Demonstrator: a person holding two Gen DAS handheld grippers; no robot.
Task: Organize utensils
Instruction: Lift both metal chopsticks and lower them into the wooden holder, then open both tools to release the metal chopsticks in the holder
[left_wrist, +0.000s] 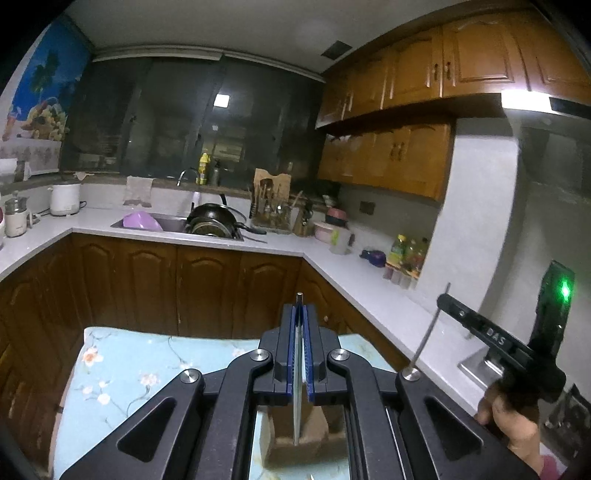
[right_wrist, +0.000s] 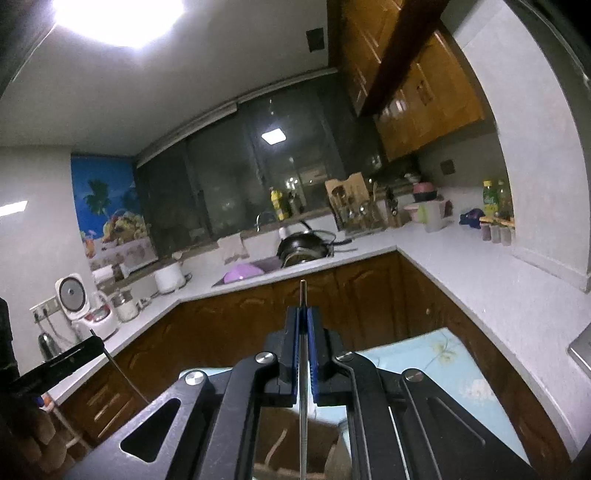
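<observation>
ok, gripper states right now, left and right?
Left gripper: shut on a thin flat metal utensil, held edge-on between the jaws.
Right gripper: shut on a slim metal rod-like utensil.

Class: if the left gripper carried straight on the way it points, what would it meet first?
Probably the dark wooden cabinet doors below the sink counter; the left gripper has open air ahead until then, though depth is unclear.

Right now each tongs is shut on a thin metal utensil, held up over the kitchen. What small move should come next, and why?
Probably carry both toward the utensil rack beside the sink. The left tongs grip a flat metal utensil and the right tongs a thin metal rod, both off the floral cloth, so only placing remains.
</observation>
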